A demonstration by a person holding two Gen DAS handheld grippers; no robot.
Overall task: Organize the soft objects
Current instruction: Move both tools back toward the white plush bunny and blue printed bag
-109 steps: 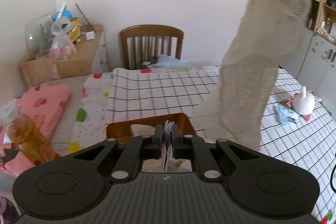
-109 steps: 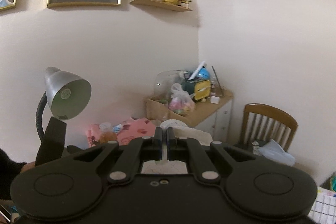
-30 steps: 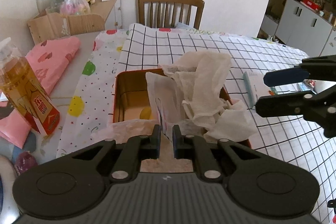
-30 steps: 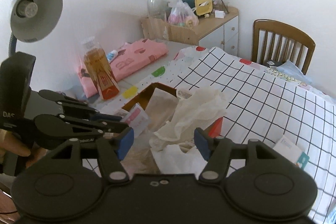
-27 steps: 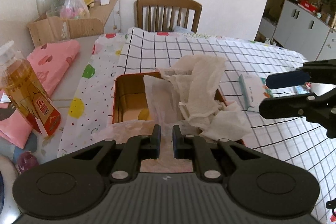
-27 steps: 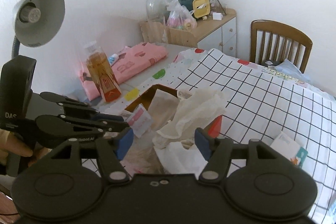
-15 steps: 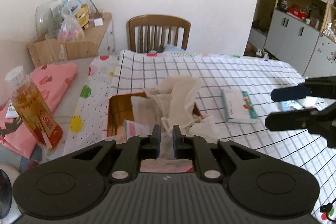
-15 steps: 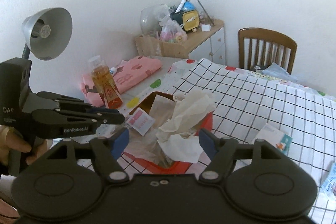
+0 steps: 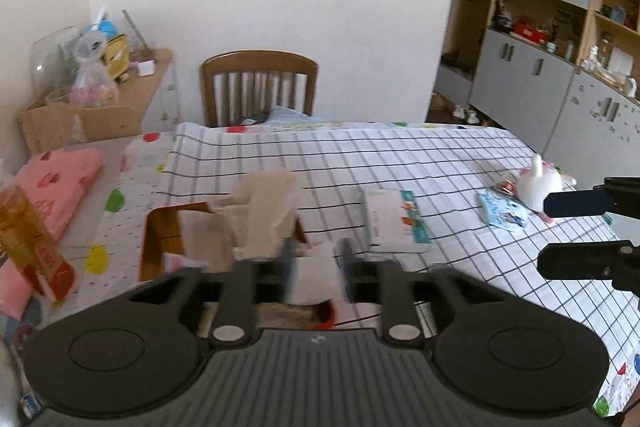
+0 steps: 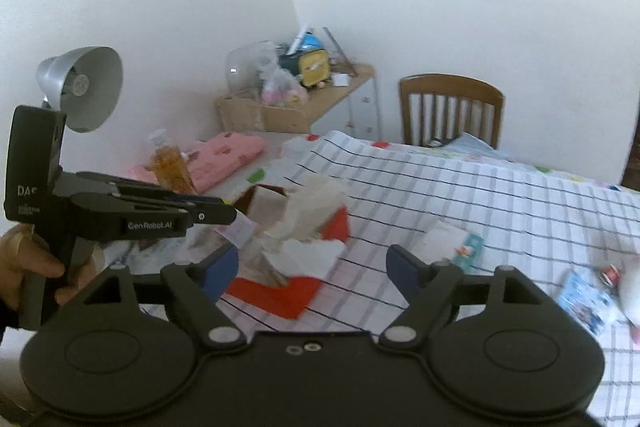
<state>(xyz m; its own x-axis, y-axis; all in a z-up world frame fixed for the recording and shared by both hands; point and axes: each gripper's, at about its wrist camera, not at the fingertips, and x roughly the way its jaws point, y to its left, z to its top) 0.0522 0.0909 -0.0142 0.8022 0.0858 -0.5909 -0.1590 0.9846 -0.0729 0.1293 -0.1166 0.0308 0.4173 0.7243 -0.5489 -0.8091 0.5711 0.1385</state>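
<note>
A red box (image 9: 160,223) (image 10: 276,293) sits on the checked tablecloth, stuffed with cream and white cloths (image 9: 266,215) (image 10: 310,215). My left gripper (image 9: 316,263) hovers above the box's near right corner, its fingers slightly apart with nothing between them; it also shows in the right wrist view (image 10: 230,209). My right gripper (image 10: 312,269) is wide open and empty, above the table to the right of the box; it also shows in the left wrist view (image 9: 580,231). A white plush toy (image 9: 540,185) lies at the table's right.
A tissue pack (image 9: 394,227) and a small blue packet (image 9: 500,209) lie right of the box. An amber bottle (image 9: 30,247) and pink folded cloth (image 9: 52,179) are on the left. A wooden chair (image 9: 258,87) stands behind the table, and a grey lamp (image 10: 84,87) on the left.
Both grippers have lifted and pulled back from the box. The left gripper's fingers have parted from shut. The long cream cloth held up earlier now lies in the box.
</note>
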